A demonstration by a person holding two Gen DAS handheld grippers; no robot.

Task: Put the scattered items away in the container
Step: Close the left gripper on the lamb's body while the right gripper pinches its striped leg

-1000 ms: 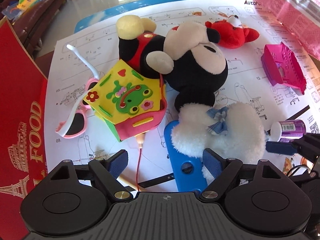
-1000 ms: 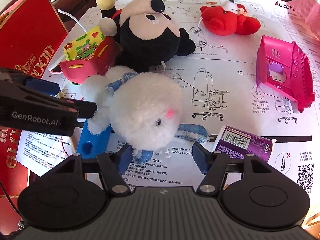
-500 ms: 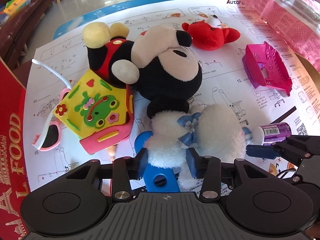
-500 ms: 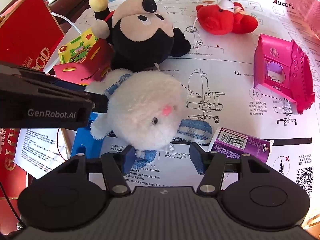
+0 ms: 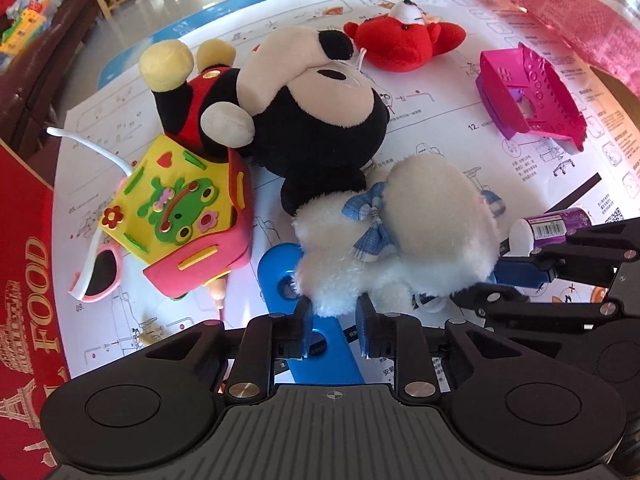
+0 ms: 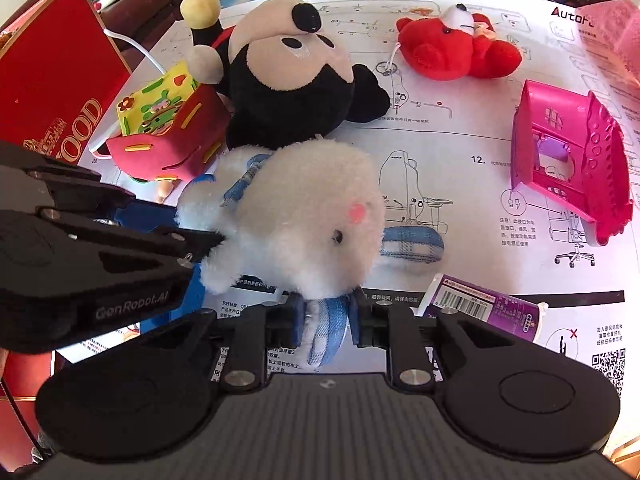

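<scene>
- Left wrist view: my left gripper (image 5: 334, 324) points down at the fluffy white toy lamb with blue checked bows (image 5: 400, 240). Its jaws are closing, and a tuft of the lamb's white fur sits squeezed between the blue pads.
- Right wrist view: my right gripper (image 6: 324, 320) is closing too. Its jaws pinch a blue checked cloth part of the lamb (image 6: 304, 224).
- So I hold the lamb from two sides. It lies in the middle of the bench (image 5: 440, 92), on a big white sheet of paper with chair drawings (image 6: 460, 128).
- Under the lamb's near side lies a flat blue plastic piece with holes (image 5: 276, 276).
- Right behind the lamb lies a big black, tan and red plush mouse (image 5: 304, 112). The two touch.
- Beside the mouse sits a soft foam cube with a green frog on its yellow face (image 5: 180, 216). Pink sunglasses (image 5: 94, 276) peek out from under it.
- At the far side of the bench lies a small red plush bear (image 6: 452, 52), well apart from the lamb.
- A bright pink plastic toy house piece (image 6: 568, 160) lies on its side, off to the right.
- A small purple bottle with a white cap (image 6: 480, 308) lies just beside my right gripper.
- A tall red cardboard box with gold letters (image 5: 24, 280) stands at the left edge of the bench.
</scene>
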